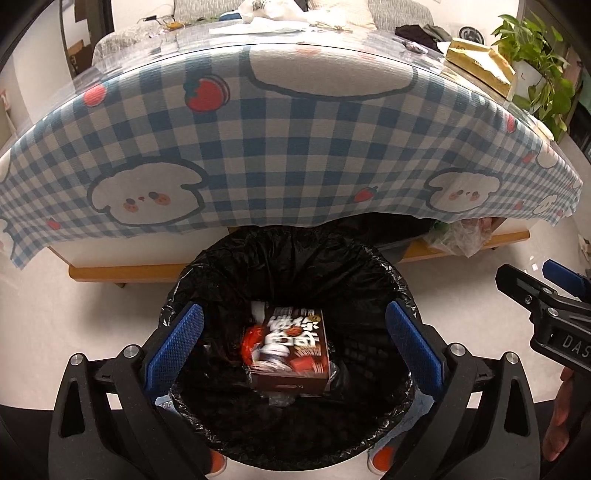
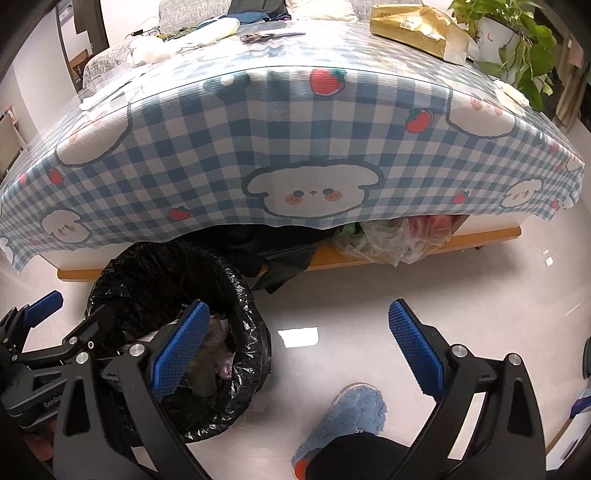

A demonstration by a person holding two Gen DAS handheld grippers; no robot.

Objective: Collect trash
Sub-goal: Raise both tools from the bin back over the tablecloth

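A trash bin lined with a black bag [image 1: 295, 258] stands on the floor in front of a low table. A brown and red snack box [image 1: 291, 350], blurred, lies inside it beside a red wrapper [image 1: 251, 339]. My left gripper [image 1: 293, 345] is open and empty, directly above the bin mouth. My right gripper [image 2: 297, 349] is open and empty over bare floor, to the right of the bin [image 2: 236, 295]. It also shows at the right edge of the left wrist view [image 1: 546, 295]. The left gripper [image 2: 55, 317] shows at the left of the right wrist view.
The low table wears a blue checked cloth [image 1: 295, 147] hanging over its front. On top lie a tan tissue pack [image 2: 413, 29], scissors [image 2: 255, 37], white bags and a potted plant [image 2: 517, 37]. Plastic bags [image 2: 395, 236] sit under the table. A blue slipper [image 2: 347, 417] is below the right gripper.
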